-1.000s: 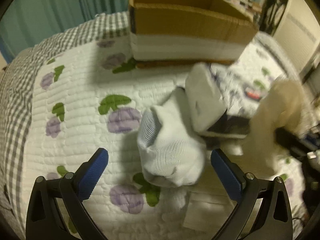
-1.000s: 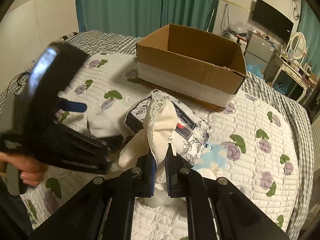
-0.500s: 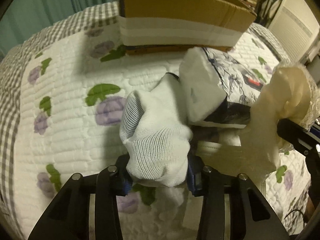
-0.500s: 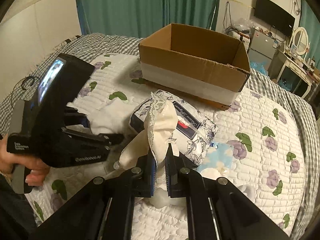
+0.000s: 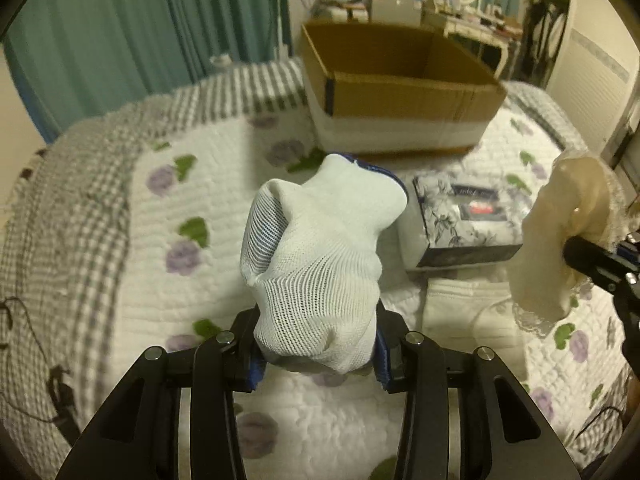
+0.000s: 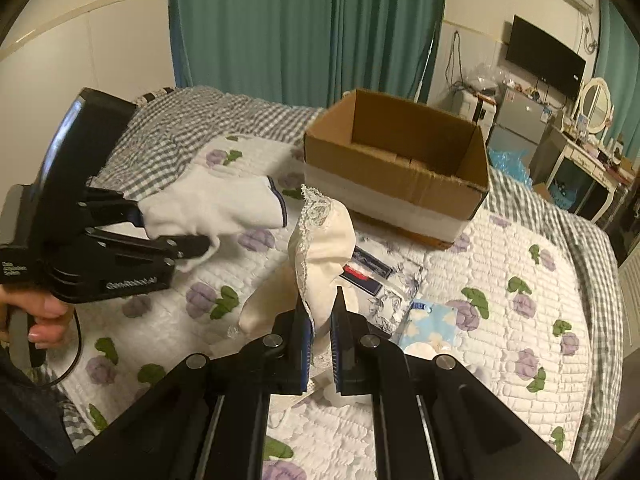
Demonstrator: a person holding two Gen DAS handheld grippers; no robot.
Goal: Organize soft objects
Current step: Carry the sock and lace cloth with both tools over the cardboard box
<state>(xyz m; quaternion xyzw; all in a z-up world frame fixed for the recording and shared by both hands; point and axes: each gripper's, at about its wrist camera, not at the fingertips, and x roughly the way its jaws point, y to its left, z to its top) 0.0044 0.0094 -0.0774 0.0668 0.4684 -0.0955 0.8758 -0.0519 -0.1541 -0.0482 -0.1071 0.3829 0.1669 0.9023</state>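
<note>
Lifted since a second ago, the white sock (image 5: 316, 264) now hangs off the quilt, clamped between the fingers of the left gripper (image 5: 318, 354), which were spread wide then. Its long axis runs straight ahead from that gripper, toe end pinched at the pads, navy-edged cuff pointing forward toward the cardboard box (image 5: 400, 92). From the right wrist view the same sock (image 6: 216, 204) stretches nearly level, cuff to the right.

Closed on the cream lace-trimmed garment (image 6: 320, 256), the right gripper (image 6: 320, 340) holds it raised as before; the cloth stands upward and forward from the pads, lace edge on top, with a loose end drooping to the left. Below and just ahead of it lies a floral tissue pack (image 6: 384, 280) on the quilt (image 6: 520, 280), with the box farther ahead, open side up.
</note>
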